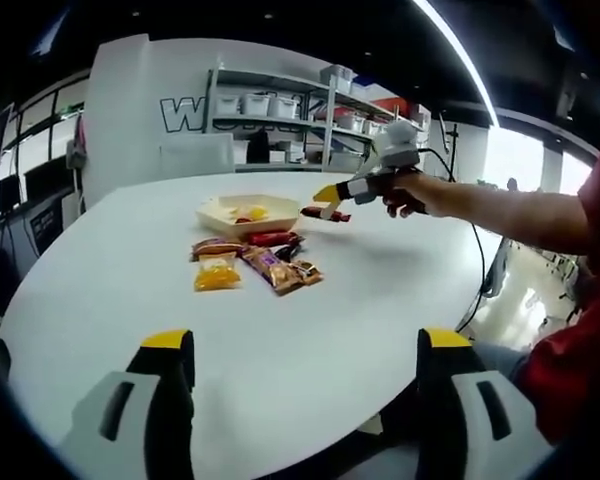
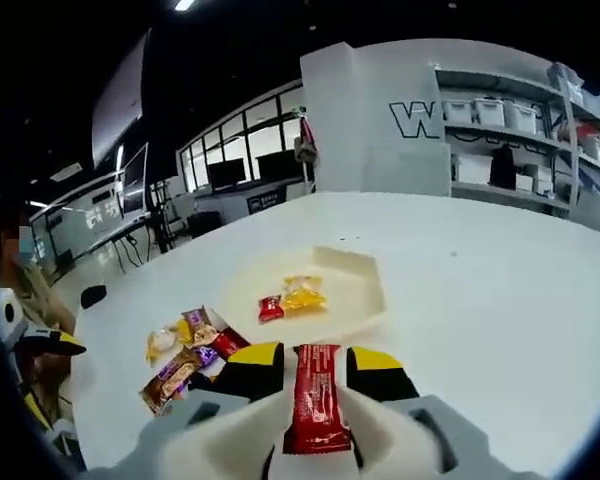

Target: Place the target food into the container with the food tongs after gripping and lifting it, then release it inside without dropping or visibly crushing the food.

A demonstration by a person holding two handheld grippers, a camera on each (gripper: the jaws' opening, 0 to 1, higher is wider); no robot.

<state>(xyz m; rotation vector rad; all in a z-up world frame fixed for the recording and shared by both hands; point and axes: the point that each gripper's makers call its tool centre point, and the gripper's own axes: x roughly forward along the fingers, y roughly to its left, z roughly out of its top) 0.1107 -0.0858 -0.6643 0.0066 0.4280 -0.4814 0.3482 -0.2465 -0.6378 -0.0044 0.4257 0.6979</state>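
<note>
A red snack packet stands upright between the yellow-tipped jaws of my right gripper, which is shut on it. It hangs above the table, just short of the cream tray. A small red packet and a yellow packet lie in the tray. In the left gripper view, my right gripper holds the red packet beside the right end of the tray. My left gripper stands wide open over the near table edge, holding nothing.
Several loose snack packets lie in front of the tray on the round white table; they are the pile of packets in the right gripper view. A person's arm reaches in from the right. Shelves with bins stand behind.
</note>
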